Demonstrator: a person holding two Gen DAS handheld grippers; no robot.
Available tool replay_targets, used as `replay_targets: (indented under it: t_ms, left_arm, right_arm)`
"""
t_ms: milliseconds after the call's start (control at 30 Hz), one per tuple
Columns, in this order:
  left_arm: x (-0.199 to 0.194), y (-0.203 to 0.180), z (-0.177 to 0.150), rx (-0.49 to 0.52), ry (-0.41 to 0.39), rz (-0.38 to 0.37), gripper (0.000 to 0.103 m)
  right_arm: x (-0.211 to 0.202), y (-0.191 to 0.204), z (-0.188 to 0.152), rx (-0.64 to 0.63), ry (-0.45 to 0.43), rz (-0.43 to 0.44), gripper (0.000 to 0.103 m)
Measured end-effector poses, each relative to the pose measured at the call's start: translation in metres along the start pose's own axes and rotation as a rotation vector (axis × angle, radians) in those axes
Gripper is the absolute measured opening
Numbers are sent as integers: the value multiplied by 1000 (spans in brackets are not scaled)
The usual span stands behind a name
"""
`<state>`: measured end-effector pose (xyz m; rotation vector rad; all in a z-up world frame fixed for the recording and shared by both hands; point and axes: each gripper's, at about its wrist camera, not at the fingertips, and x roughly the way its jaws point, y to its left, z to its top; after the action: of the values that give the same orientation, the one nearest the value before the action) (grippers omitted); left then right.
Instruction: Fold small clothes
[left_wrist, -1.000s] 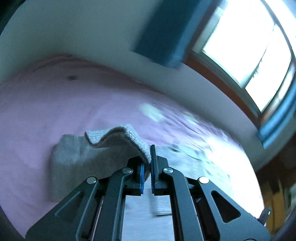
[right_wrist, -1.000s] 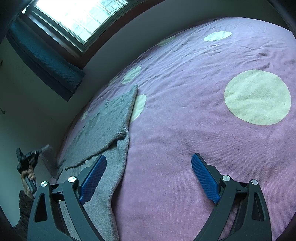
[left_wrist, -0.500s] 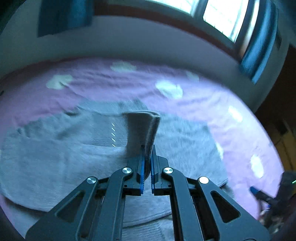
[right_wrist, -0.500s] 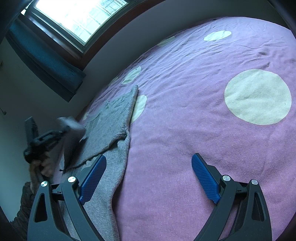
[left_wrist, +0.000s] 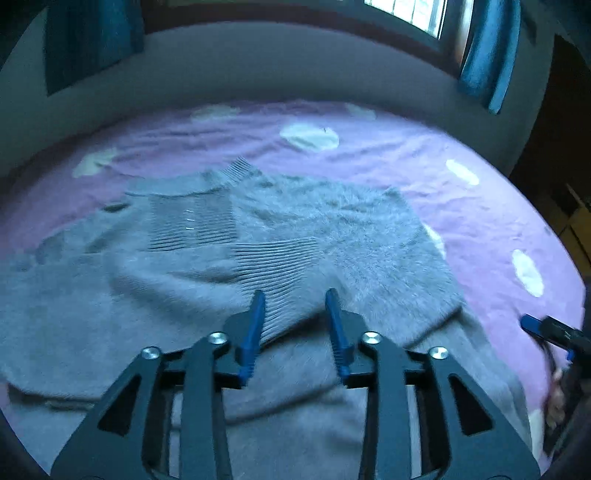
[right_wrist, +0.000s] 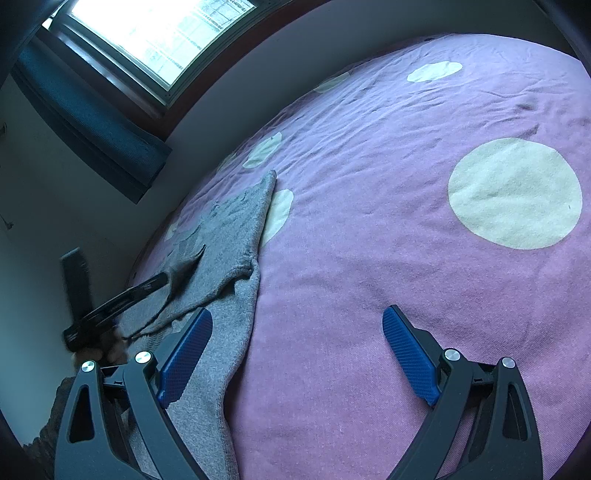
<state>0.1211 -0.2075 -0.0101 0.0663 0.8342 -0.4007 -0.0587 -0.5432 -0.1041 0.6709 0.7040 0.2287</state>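
your left tool (left_wrist: 293, 321) has just been opening, and its blue pads now stand apart with the ribbed cuff (left_wrist: 277, 266) of the grey sweater's sleeve lying loose between them, no longer pinched. half a second ago that cuff stood upright, clamped in the shut pads; now it lies flat across the body of the sweater (left_wrist: 332, 236), which is spread on the purple spotted bed cover (left_wrist: 461, 155). a second ago the same tool held the sleeve off to the side of the garment, so the sleeve fold has been carried in and laid down. the risk from here, as i judge it, is in how you pull away: the fuzzy knit could catch on a ridged pad and drag the cuff back out of the fold, so lift clear before you move sideways. the sleeve also lies a little skewed, and a crooked layer would make the next fold lumpy. further right, your right tool (right_wrist: 297, 354) hangs wide open and empty, over the sweater's right edge (right_wrist: 240, 317) and the bare cover, unchanged from both earlier frames; its left pad is close over that edge and could nudge it.
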Motion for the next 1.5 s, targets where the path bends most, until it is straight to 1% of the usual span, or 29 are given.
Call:
replay_targets:
  t_ms: [67, 100, 167, 233, 300, 333, 367, 400, 500, 567, 600, 633, 667, 700, 733, 767, 867, 900, 1000, 1033, 1067, 1100, 1133, 1267, 1367, 1433, 1500]
  left_arm:
    - [-17, 17, -7, -15, -22, 6, 40]
    - [-30, 32, -13, -28, -35, 16, 41]
    - [-45, 56, -23, -45, -47, 54, 43]
    - [-65, 88, -39, -60, -56, 123, 44]
    - [-79, 120, -55, -76, -51, 201, 44]
    - [-83, 133, -64, -83, -45, 234, 44]
    - [-88, 150, -74, -94, -38, 269, 45]
    - [-91, 160, -79, -103, -32, 287, 45]
    - [-90, 196, -93, -172, 1, 331, 45]
    - [-87, 213, -96, -229, 12, 328, 45]
    - [-84, 222, -96, -265, 20, 319, 45]
    - [-81, 230, -96, -303, 31, 310, 45]
    - [-78, 237, -96, -336, 39, 294, 45]
    - [-76, 242, -96, -363, 39, 280, 45]
    - [-74, 245, -95, -377, 38, 275, 45]
    - [-73, 248, -93, -389, 34, 272, 45]
    - [-68, 245, -91, -385, 37, 275, 47]
    - [-67, 245, -92, -385, 39, 273, 49]
    - [-66, 246, -92, -395, 34, 262, 49]
    - [-66, 248, -92, -404, 31, 254, 49]
    - [-66, 249, -92, -410, 30, 250, 49]
    - [-66, 251, -92, -420, 27, 244, 49]
    - [-68, 253, -92, -428, 22, 239, 49]
    - [-67, 257, -92, -444, 18, 237, 49]
    - [-67, 260, -91, -455, 14, 234, 49]
    - [-66, 262, -92, -460, 13, 234, 49]
    - [-65, 262, -91, -460, 16, 240, 49]
  right_arm:
    - [1, 0, 0, 1, 1, -1, 93]
    - [2, 1, 0, -1, 1, -1, 93]
    - [2, 2, 0, -10, 6, -8, 93]
    - [2, 5, 2, -27, 22, -31, 92]
    - [-1, 17, 5, -42, 37, -83, 92]
    - [-4, 24, 7, -50, 29, -83, 92]
    - [-7, 33, 9, -56, 19, -65, 92]
    - [-9, 47, 12, -64, 11, -21, 92]
    - [1, 81, 19, -69, 31, 83, 92]
    - [24, 106, 24, -71, 78, 142, 92]
    - [38, 117, 26, -76, 106, 159, 89]
    - [54, 126, 28, -82, 136, 163, 78]
    - [73, 135, 29, -86, 173, 155, 71]
    - [93, 141, 31, -79, 213, 137, 55]
    - [108, 145, 32, -68, 243, 129, 53]
    - [125, 149, 32, -59, 268, 120, 53]
    - [158, 163, 32, -88, 280, 47, 53]
    - [170, 167, 32, -91, 287, 34, 53]
    - [191, 171, 31, -68, 315, 32, 53]
    - [195, 175, 30, -83, 308, 21, 46]
    - [196, 180, 30, -107, 301, 8, 37]
    - [198, 181, 31, -114, 302, 10, 14]
    - [195, 183, 31, -108, 294, 28, 9]
    - [168, 187, 40, -141, 207, 44, 8]
    - [146, 181, 45, -162, 158, 5, 7]
    - [141, 171, 47, -165, 154, -27, 7]
    - [144, 157, 44, -146, 169, -60, 7]
